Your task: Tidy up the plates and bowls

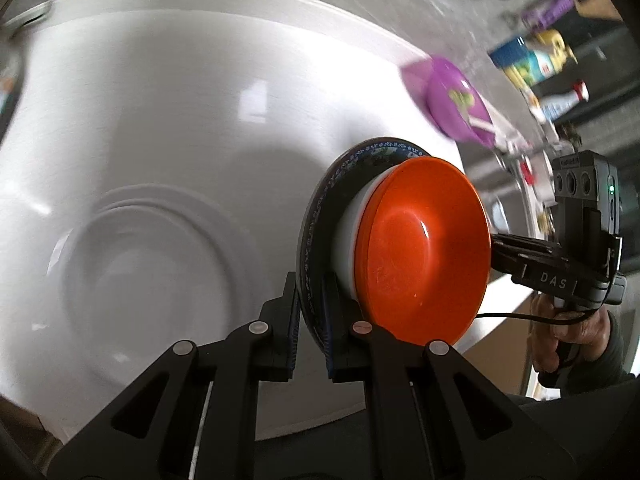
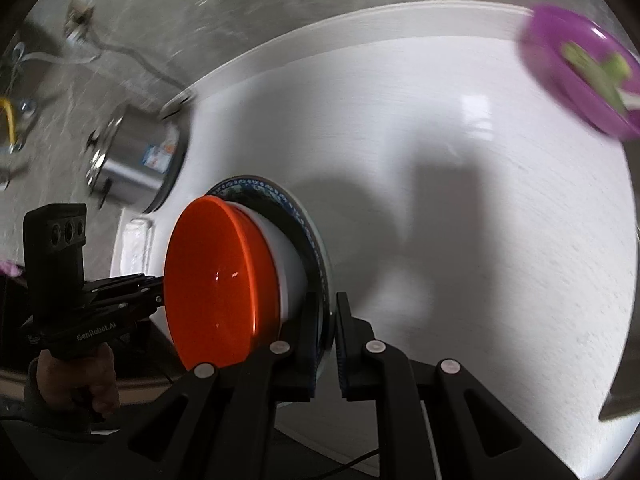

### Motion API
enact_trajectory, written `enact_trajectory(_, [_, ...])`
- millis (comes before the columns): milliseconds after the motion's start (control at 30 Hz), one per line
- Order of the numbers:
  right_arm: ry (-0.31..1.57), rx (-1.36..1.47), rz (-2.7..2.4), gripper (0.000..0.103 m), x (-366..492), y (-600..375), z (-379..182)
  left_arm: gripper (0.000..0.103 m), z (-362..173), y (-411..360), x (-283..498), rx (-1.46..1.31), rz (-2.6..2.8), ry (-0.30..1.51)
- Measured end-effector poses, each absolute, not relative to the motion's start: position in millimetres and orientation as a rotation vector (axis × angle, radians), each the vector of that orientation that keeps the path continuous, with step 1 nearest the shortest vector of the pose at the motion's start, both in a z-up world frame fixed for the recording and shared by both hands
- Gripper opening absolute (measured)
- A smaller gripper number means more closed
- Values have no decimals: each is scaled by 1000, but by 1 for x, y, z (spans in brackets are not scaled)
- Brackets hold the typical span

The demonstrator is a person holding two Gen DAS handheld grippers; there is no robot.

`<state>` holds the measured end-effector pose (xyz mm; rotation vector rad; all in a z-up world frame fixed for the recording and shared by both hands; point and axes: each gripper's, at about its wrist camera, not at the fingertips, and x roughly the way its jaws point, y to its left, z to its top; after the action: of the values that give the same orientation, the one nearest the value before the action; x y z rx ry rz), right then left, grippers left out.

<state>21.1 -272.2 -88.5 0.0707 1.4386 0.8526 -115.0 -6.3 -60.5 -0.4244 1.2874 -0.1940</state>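
A dark blue patterned plate carries a white bowl with an orange bowl nested in it. The stack hangs above the white table. My left gripper is shut on the plate's near rim. Across the stack, my right gripper reaches in behind the orange bowl. In the right wrist view my right gripper is shut on the rim of the same plate, with the orange bowl and white bowl to its left. My left gripper comes in from the far side.
A purple bowl with a green print lies near the table's far edge. A steel pot stands on the floor beside the table. Bottles sit on a shelf at the right. A faint round ring shows on the table below the stack.
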Motion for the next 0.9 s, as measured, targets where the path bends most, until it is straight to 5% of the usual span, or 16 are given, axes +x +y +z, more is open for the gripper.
enact_trajectory(400, [1483,-45,1035,12,1,-152,-92,6,-46,118,-173,-501,-32,1254])
enact_trajectory(900, [1553,-109,1004,12,-15,-96,-130,6,-100,179,-197,-517,-29,1323])
